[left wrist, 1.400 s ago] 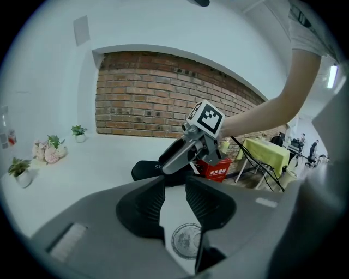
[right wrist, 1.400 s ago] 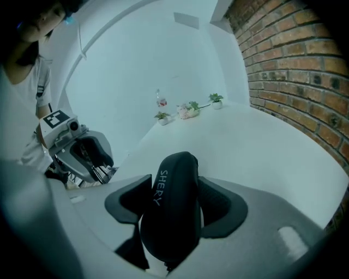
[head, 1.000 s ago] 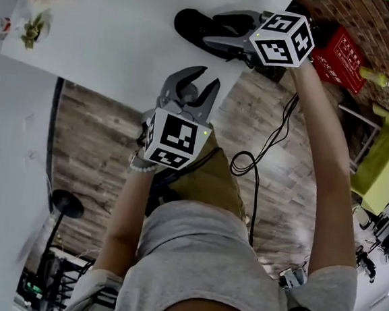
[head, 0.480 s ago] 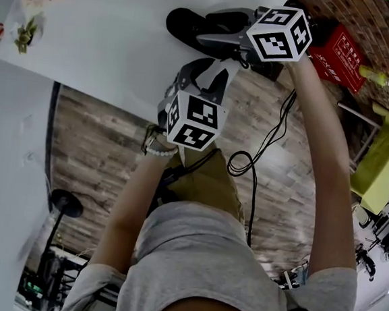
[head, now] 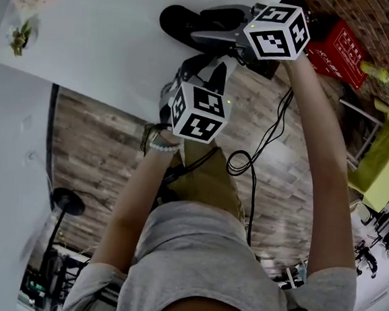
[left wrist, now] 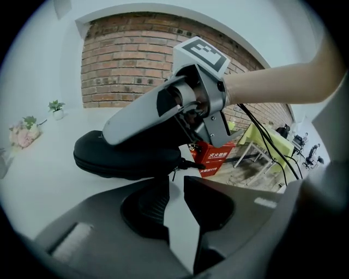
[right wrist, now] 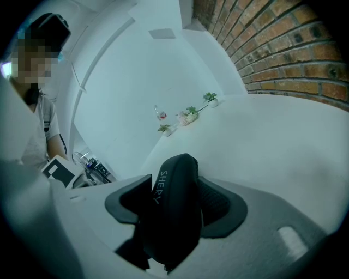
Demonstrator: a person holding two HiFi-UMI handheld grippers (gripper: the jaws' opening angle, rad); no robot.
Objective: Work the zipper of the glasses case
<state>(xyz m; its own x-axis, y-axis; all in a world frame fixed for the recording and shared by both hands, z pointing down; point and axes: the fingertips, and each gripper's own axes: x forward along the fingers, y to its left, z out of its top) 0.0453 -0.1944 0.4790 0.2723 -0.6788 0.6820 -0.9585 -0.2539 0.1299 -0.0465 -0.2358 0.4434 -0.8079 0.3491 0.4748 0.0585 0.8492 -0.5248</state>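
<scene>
Nearest us, the left gripper (left wrist: 174,182) sits at the table edge, jaws closing with a narrow gap left, only bare white table (left wrist: 38,180) showing between them, so it grips nothing; just past its jaw tips hangs the zipper pull (left wrist: 174,173), close in front of the gap but apart from both pads as far as we can tell; the pull dangles off the near end of the black glasses case (left wrist: 125,158), which lies on the table close to its edge, stretching away to the left in the left gripper view; the right gripper (right wrist: 175,188) is clamped on the case from above, both pads pressed on its two sides; the case looks zipped shut along the side we see, nothing of its inside shows; beyond, a red box (left wrist: 214,157) stands on the wooden floor below the table edge, contents not visible; farther off, a small potted plant (left wrist: 55,106) and a flower bunch (left wrist: 23,133) sit at the table's far end, brick wall (left wrist: 131,60) behind
</scene>
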